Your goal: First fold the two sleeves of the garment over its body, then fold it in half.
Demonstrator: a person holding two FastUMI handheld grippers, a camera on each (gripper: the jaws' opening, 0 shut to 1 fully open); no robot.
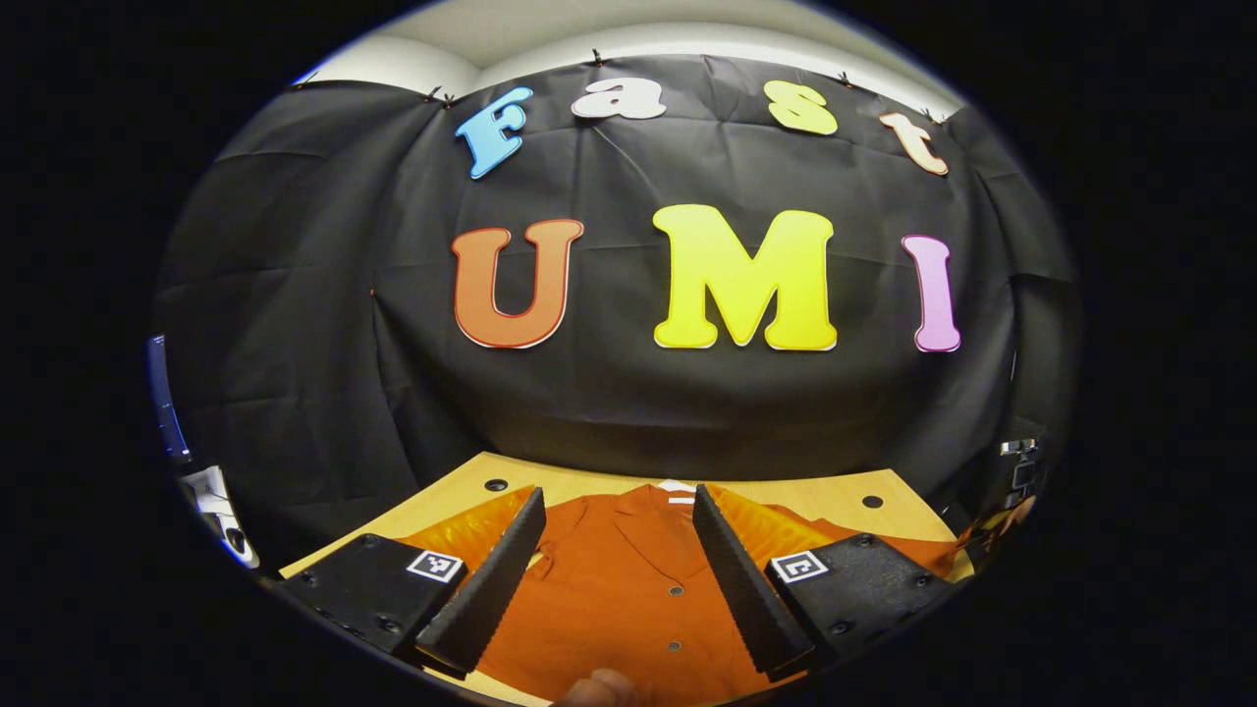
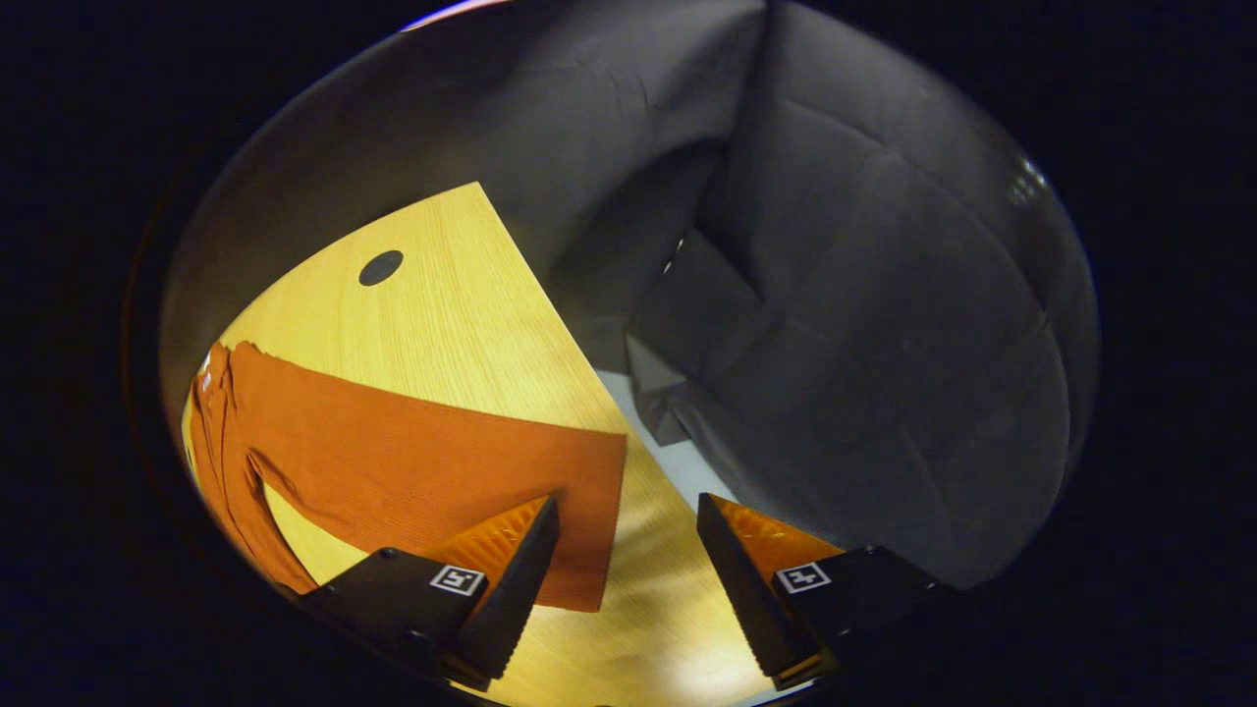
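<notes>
Your rust-orange buttoned garment (image 1: 628, 589) lies on the pale wooden desk (image 2: 452, 295), one long sleeve (image 2: 432, 452) stretched out sideways. Both your left gripper (image 1: 619, 579) and right gripper (image 2: 628, 579) are spread wide, holding nothing. That sleeve's cuff needs grasping and carrying over the body.

Left gripper view: my left hand-held gripper (image 1: 619, 574) held low over near edge of desk (image 1: 786, 496), camera facing level toward back wall, garment (image 1: 628, 589) close below. Right gripper view: my right hand-held gripper (image 2: 628, 579) tilted down, rolled, near desk (image 2: 442, 285) corner, sleeve (image 2: 432, 462) close ahead. Shared between views: same desk, same garment.
</notes>
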